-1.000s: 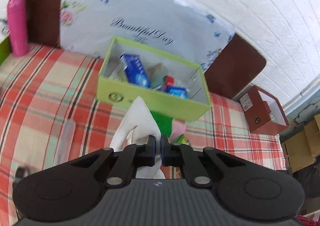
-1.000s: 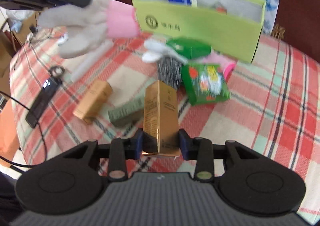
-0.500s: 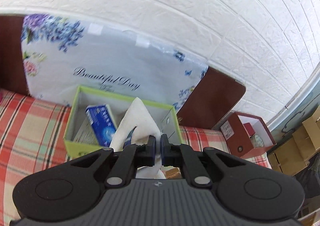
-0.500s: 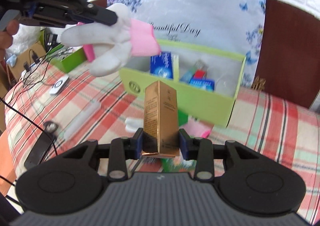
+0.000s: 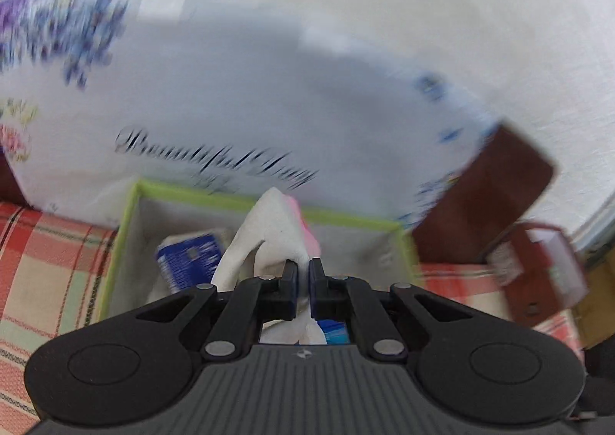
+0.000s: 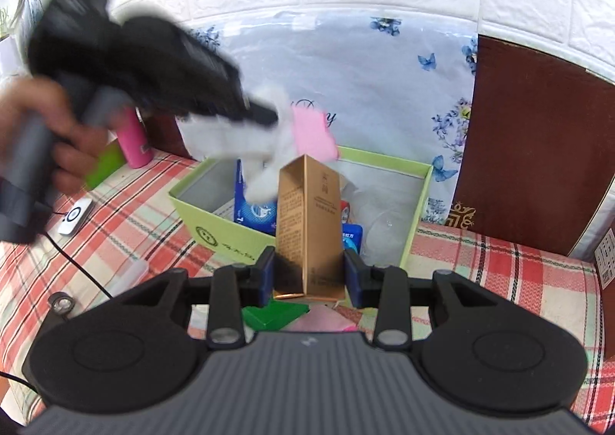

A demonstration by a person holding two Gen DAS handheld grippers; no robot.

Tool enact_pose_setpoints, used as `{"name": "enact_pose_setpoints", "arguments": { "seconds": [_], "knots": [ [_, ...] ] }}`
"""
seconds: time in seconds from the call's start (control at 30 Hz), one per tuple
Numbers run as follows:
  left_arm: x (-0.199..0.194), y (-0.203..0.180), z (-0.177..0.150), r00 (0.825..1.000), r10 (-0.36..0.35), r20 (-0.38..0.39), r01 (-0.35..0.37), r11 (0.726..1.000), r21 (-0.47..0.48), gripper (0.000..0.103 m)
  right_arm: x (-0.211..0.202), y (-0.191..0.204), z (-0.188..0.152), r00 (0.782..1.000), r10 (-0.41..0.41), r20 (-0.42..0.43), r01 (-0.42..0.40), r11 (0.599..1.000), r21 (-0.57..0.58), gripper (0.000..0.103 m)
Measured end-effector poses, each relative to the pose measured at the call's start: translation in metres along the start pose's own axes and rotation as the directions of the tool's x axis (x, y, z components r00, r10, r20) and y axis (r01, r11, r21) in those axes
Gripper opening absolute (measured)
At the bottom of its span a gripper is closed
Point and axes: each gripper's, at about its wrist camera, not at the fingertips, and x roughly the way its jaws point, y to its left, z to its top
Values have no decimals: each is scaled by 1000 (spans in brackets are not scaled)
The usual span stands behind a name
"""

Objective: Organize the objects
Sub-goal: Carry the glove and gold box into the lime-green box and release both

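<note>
Left wrist view, badly smeared with motion: the left gripper [image 5: 302, 273] has its fingers nearly together, pinching the white toy [image 5: 269, 239], whose long axis runs straight away from the camera, pink tip [image 5: 303, 215] up and forward. It hangs over the open green box [image 5: 127, 227], with a blue carton [image 5: 190, 260] inside just to its left. Half a second ago the same frame was sharp and the box sat lower and smaller; now the box fills the middle and the toy's tip reaches its far rim.

Right wrist view: the right gripper [image 6: 308, 275] clamps the gold box [image 6: 309, 219] by its base, the box standing upright, long axis vertical, top tilted slightly away toward the green box [image 6: 226, 235]. Above it the left gripper [image 6: 265, 115] crosses in from the left (blurred), holding the toy [image 6: 269, 144] roughly level, pink end [image 6: 311, 133] pointing right, over the box's opening. Against the earlier frame, the toy has moved right and the green box is closer. A pink bottle [image 6: 134, 142] stands at left on the checked cloth [image 6: 499, 273].
</note>
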Motion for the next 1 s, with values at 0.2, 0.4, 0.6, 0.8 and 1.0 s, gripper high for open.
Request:
{"name": "enact_pose_setpoints", "arguments": {
  "seconds": [0.2,0.4,0.6,0.8,1.0],
  "knots": [
    [25,36,-24,994,82,-67,-86,995,-54,9,12,-3,0,1000,-5,-24,5,1000,5,36],
    [-2,41,-20,994,107,-24,-109,989,-101,71,30,-8,12,999,-22,-26,22,1000,14,36],
    [-38,37,-18,990,116,86,-104,987,-125,80,55,-9,31,999,-36,-7,36,999,-1,36],
    [-49,36,-42,993,112,47,-105,985,-134,81,82,-7,31,997,-63,-50,63,998,-12,92],
    [-71,44,-94,994,98,-46,-105,980,-170,81,48,5,-5,998,-33,-47,32,999,-23,93]
  ]
}}
